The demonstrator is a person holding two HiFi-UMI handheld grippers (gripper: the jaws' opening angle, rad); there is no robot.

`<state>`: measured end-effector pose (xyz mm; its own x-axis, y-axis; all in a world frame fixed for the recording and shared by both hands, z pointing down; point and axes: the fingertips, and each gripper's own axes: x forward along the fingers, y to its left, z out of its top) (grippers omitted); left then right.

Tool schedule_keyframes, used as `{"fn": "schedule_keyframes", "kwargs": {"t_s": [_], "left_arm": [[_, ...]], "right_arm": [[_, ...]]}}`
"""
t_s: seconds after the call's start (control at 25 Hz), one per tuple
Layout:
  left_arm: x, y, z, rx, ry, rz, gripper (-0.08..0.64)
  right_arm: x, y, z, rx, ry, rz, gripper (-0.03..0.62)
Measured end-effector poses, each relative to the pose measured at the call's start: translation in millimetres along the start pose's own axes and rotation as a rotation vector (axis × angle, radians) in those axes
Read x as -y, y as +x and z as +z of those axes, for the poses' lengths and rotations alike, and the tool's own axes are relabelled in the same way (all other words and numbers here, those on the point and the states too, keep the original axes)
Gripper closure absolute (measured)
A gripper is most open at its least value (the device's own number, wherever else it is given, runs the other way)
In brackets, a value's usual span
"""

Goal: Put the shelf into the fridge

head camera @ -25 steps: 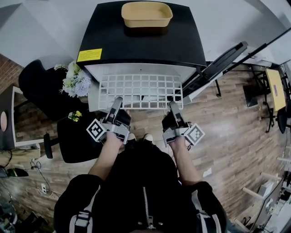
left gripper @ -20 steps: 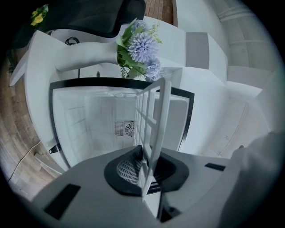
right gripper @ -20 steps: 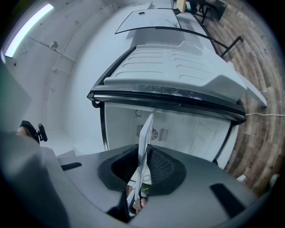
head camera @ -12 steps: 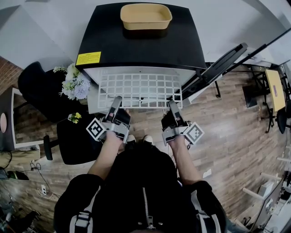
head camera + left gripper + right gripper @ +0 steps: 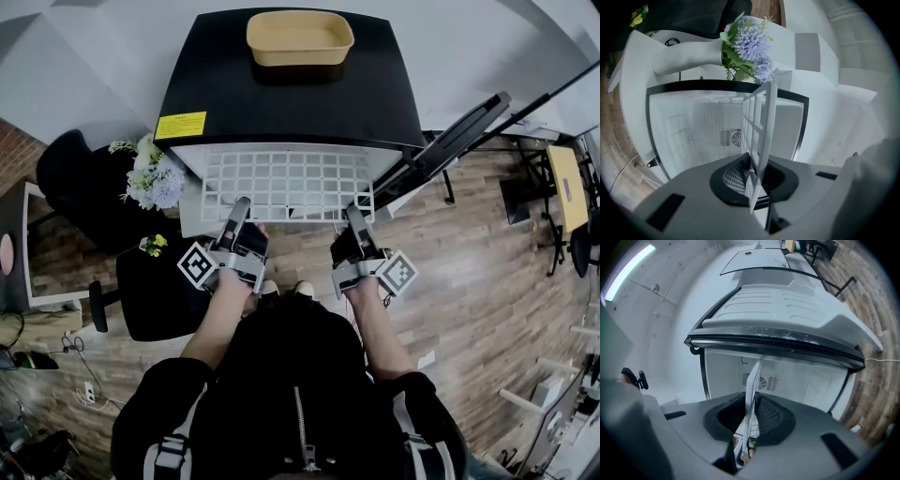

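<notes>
A white wire grid shelf (image 5: 289,185) lies flat in front of a small black fridge (image 5: 291,89), its far edge under the fridge's top front edge. My left gripper (image 5: 241,211) is shut on the shelf's near edge at the left, and my right gripper (image 5: 354,218) is shut on it at the right. In the left gripper view the shelf (image 5: 761,126) runs edge-on between the jaws toward the open white fridge interior (image 5: 708,131). The right gripper view shows the shelf (image 5: 751,394) edge-on too, pointing into the fridge cavity (image 5: 787,376) with a rear vent.
A tan tub (image 5: 300,37) sits on the fridge top. The open fridge door (image 5: 441,150) swings out to the right. Pale flowers (image 5: 150,173) stand at the left beside a black chair (image 5: 84,187). Wooden floor lies below.
The shelf and both grippers have moved a little forward, toward the fridge opening.
</notes>
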<state>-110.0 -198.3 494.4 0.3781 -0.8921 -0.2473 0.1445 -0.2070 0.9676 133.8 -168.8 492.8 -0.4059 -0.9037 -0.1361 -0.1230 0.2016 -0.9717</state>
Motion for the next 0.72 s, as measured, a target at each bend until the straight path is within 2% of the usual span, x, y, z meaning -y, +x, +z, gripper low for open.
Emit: {"fn": "schedule_keyframes", "kwargs": {"t_s": [0.72], "left_arm": [[-5.6, 11.8, 5.4, 0.003, 0.011, -0.007, 0.517]], "right_arm": [[7.9, 14.5, 6.5, 0.020, 0.002, -0.010, 0.545]]}}
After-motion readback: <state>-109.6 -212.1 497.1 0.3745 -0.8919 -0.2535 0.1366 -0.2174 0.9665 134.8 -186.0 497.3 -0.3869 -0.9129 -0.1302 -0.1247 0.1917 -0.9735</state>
